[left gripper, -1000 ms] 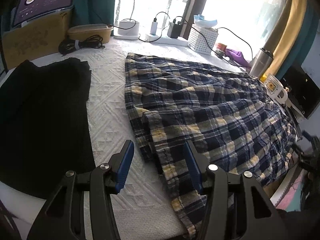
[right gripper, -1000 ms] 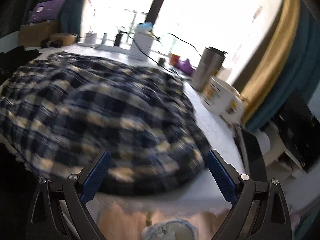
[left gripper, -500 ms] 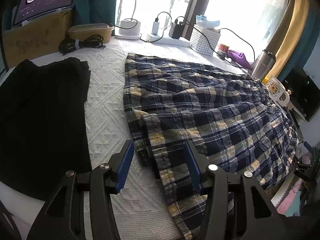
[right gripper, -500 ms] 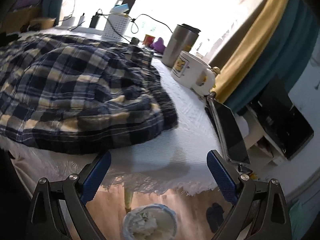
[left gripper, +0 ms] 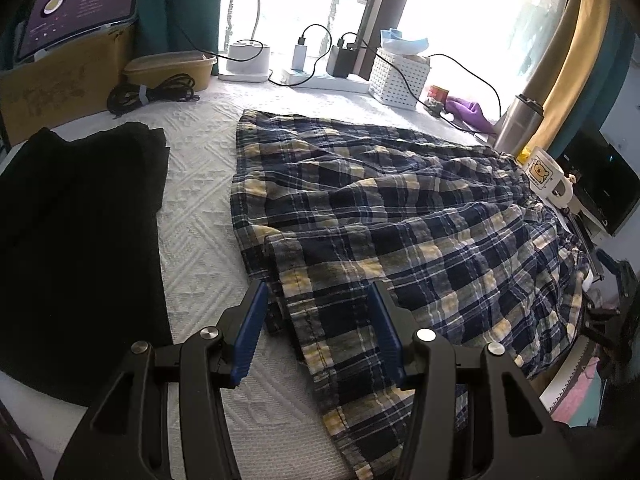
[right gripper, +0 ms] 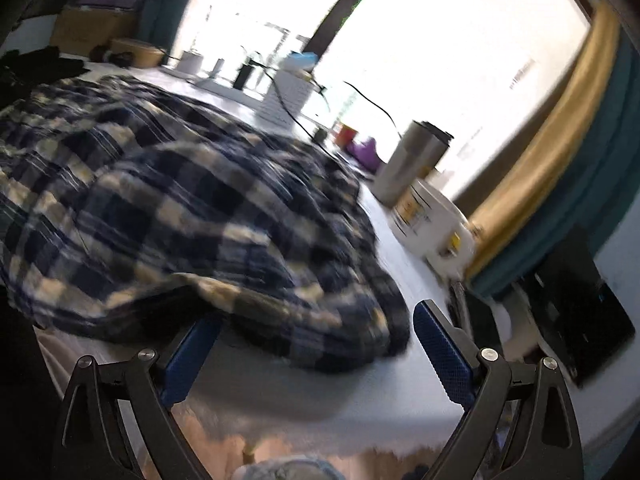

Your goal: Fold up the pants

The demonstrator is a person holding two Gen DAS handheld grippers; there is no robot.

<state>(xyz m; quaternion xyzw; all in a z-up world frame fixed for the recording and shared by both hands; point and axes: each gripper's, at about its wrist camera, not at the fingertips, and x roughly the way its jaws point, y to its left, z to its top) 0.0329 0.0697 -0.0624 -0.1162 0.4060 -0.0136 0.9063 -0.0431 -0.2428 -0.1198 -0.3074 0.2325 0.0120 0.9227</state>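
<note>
Plaid pants (left gripper: 400, 216) lie spread on the white bedspread (left gripper: 200, 216), hem at 6 o'clock. Soft, light, floppy; I'd pinch hems or the waistband. My left gripper (left gripper: 316, 332) hangs half-open over the hem, not gripping. My right gripper (right gripper: 316, 344) is closing around the bunched edge, not pinching yet.

pants (left gripper: 400, 220) lie on the table (left gripper: 200, 216), a folded garment (left gripper: 72, 232) to their left, mug (left gripper: 546, 174) right.

A lived-in home room: curtains (left gripper: 572, 64) are hanging beside a bright window (left gripper: 300, 0), chargers (left gripper: 300, 56) are sitting plugged in, a cartoon mug (left gripper: 546, 174) is standing on the white-covered table (left gripper: 196, 216).
</note>
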